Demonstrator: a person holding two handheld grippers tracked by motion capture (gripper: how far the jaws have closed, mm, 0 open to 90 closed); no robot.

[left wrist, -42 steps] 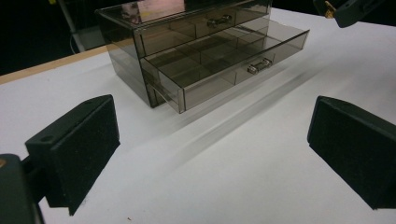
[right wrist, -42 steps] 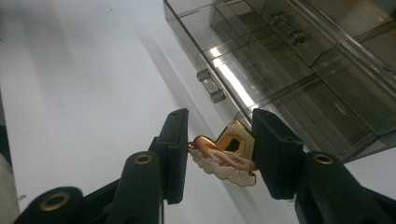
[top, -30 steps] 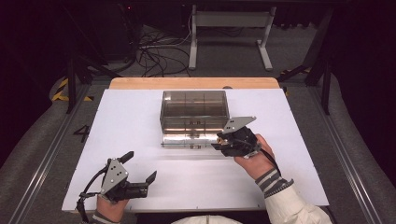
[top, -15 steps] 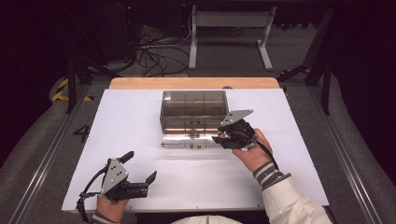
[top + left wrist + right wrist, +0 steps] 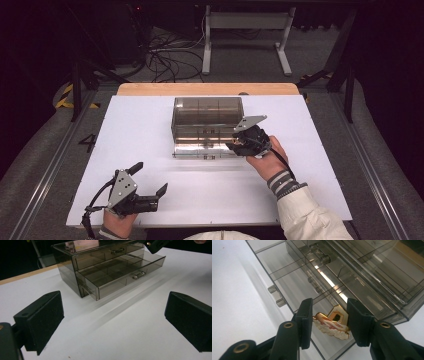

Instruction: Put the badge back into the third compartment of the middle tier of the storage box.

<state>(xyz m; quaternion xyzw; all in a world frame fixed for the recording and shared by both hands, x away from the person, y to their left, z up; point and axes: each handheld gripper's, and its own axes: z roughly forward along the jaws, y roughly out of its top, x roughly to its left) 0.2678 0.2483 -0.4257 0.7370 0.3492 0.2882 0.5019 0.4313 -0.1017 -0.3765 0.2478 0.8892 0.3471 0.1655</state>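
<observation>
A smoky clear drawer box [image 5: 207, 112] stands mid-table, and its lower drawer [image 5: 200, 148] is pulled out toward me. My right gripper [image 5: 233, 146] hovers at that drawer's right end. In the right gripper view its jaws [image 5: 329, 308] are shut on a gold brooch [image 5: 334, 323] with a white and red figure, held above a divided compartment of the open drawer [image 5: 294, 287]. My left gripper [image 5: 149, 179] rests near the table's front left, open with nothing between its pads [image 5: 41, 320]. The left gripper view looks at the drawer box [image 5: 100, 257] and its open drawer [image 5: 120, 273].
The white tabletop [image 5: 320, 150] spreads around the box, with a wooden strip [image 5: 150, 89] along its far edge. Cables [image 5: 170, 55] and a metal stand [image 5: 245, 30] sit on the floor beyond. The upper drawer [image 5: 110, 252] is closed.
My right hand has carried the brooch a little left and farther in, over the open drawer's right end. The left gripper has stayed put.
</observation>
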